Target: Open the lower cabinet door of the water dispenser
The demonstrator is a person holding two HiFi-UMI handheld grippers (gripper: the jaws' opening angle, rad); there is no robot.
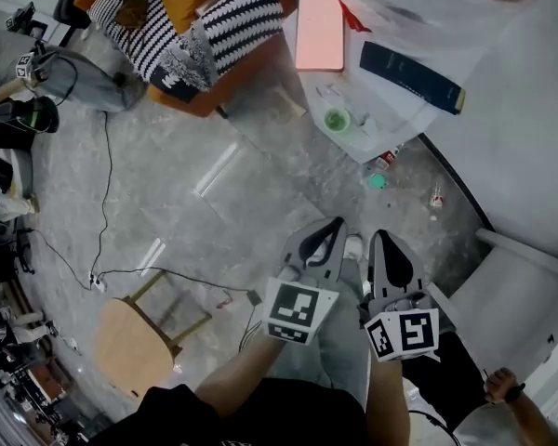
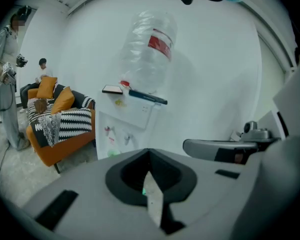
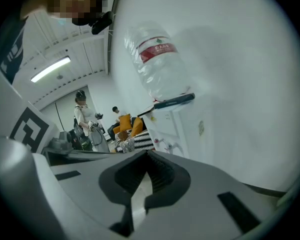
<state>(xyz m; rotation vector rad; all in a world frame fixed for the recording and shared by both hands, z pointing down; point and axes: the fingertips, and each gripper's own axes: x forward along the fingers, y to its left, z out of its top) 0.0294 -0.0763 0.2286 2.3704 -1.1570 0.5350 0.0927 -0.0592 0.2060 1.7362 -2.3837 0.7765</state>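
- Left gripper (image 1: 329, 229) and right gripper (image 1: 384, 242): jaws pressed together, empty, well short of the dispenser (image 2: 124, 119) and aimed at it, ready to approach.
- Door: below the dispenser's taps (image 2: 127, 138), hidden behind the gripper bodies, so probably not yet touched.

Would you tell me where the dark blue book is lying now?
The dark blue book lies upper right in the head view, on top of the water dispenser, right of the pink slab and beside the clear bottle.

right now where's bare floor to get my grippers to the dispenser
Bare floor lies between the orange sofa, the wooden stool and the water dispenser. A cable crosses its left part. Crowded: the dispenser's top, with a pink flat thing and a dark book, and its foot, with small litter.
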